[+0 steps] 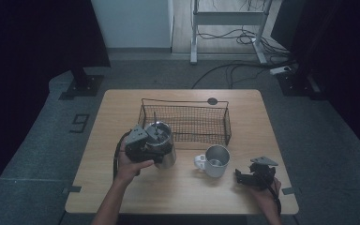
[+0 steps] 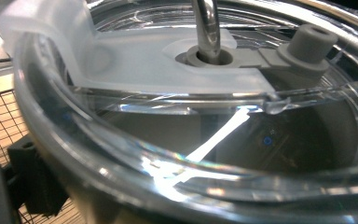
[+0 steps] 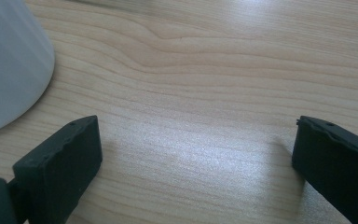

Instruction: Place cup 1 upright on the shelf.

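Item 1: steel tumbler with clear plastic lid and metal straw. Stands upright, long axis vertical, on the wooden bench, just before the black wire mesh basket. The left gripper is pressed against its near-left side; its jaws appear to clasp the tumbler's body below the lid, which lies just ahead of and above them.

Item 2: white enamel mug, steel rim. Rests ahead and left of the right gripper, close beside its left jaw.

Item 3: right gripper. Jaws wide, nothing between them, resting low on the bench.

Judgement: the left hand is nearer the tumbler; the basket wall stands behind it, and the mug is the nearest obstacle to the right.
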Motion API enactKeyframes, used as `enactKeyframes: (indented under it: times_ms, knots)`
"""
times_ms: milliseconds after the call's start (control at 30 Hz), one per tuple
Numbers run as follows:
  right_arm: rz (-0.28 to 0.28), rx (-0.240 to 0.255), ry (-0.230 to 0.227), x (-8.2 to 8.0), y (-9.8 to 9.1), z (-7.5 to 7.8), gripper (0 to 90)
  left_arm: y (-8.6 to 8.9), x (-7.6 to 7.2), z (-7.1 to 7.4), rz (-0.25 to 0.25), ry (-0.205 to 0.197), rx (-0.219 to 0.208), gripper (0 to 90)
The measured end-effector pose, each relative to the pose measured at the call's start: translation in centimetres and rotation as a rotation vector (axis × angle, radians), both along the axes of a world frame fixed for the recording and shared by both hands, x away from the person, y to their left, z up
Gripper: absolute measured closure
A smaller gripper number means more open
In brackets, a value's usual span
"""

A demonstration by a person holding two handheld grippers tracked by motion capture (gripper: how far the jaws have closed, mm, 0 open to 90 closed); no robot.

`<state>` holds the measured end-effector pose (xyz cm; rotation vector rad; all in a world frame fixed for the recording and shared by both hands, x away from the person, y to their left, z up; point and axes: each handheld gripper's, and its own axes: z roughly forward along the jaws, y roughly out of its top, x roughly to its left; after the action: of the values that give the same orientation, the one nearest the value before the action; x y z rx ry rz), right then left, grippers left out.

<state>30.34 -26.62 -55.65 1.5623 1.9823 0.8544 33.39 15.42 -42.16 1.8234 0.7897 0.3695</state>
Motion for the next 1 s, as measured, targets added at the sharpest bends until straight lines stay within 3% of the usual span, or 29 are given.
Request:
enactKeyframes:
  times_ms: [1000]
  knots:
    - [0.001,-0.001,-0.001,0.0,0.0,0.0,1.4,0.2,1.2,1.1,0.009,-0.005,-0.014,3.2]
